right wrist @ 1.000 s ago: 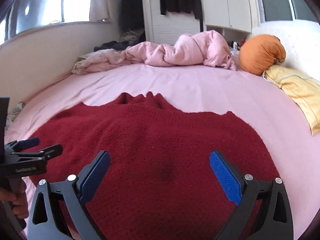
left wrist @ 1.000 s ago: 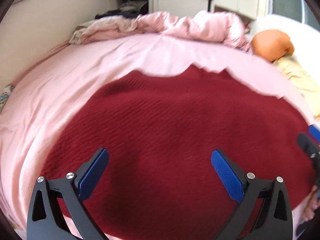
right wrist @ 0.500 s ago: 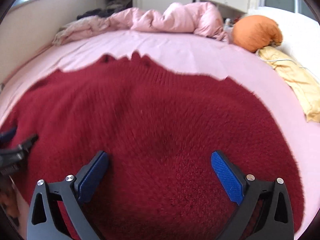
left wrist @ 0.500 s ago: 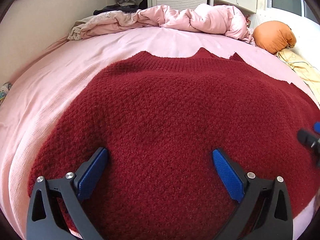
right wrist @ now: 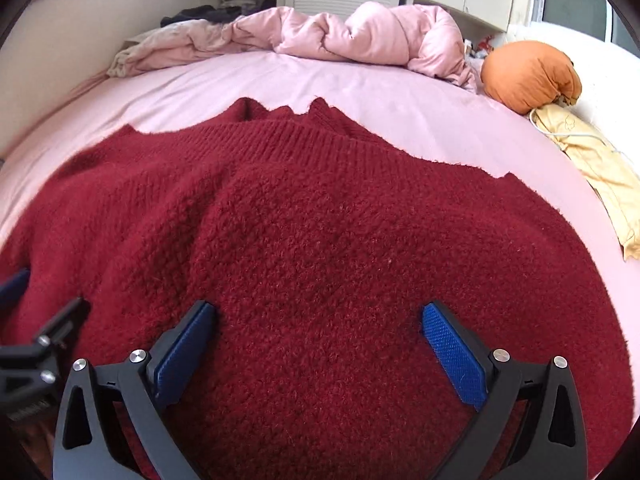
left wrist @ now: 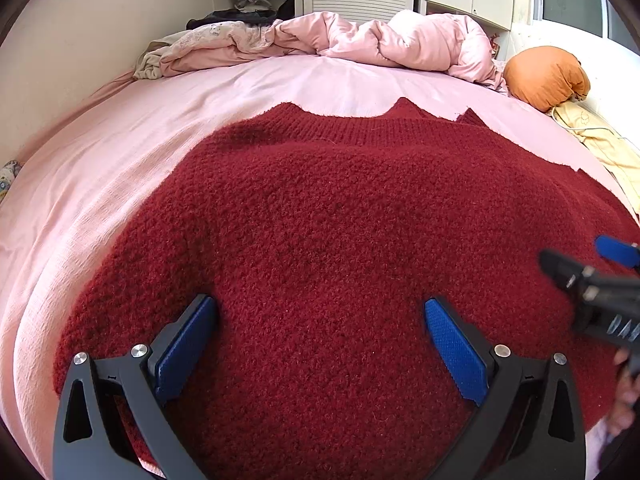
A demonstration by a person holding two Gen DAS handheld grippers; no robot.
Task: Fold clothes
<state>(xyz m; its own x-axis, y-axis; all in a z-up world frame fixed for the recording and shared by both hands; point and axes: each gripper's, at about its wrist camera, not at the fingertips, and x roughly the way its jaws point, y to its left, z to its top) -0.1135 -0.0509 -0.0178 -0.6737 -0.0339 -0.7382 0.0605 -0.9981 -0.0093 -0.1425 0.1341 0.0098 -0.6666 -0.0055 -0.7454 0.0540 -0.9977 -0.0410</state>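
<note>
A dark red fuzzy knit sweater (left wrist: 328, 216) (right wrist: 320, 240) lies spread flat on the pink bed sheet (left wrist: 120, 136) (right wrist: 420, 112), its ribbed edge at the far side. My left gripper (left wrist: 320, 320) is open, low over the near left part of the sweater, with knit between its blue pads. My right gripper (right wrist: 318, 320) is open too, low over the near right part. Each gripper shows at the edge of the other's view: the right one (left wrist: 608, 264), the left one (right wrist: 36, 320). Neither holds any fabric.
A bunched pink duvet (left wrist: 392, 40) (right wrist: 360, 36) and a pale garment (left wrist: 200, 46) lie at the far edge of the bed. An orange cushion (left wrist: 546, 76) (right wrist: 528, 74) and a yellow cloth (left wrist: 600, 148) (right wrist: 592, 160) sit at the right. A wall runs along the left.
Both grippers have dropped closer to the sweater and moved slightly forward; the knit now fills more of both views. Both stayed open.
</note>
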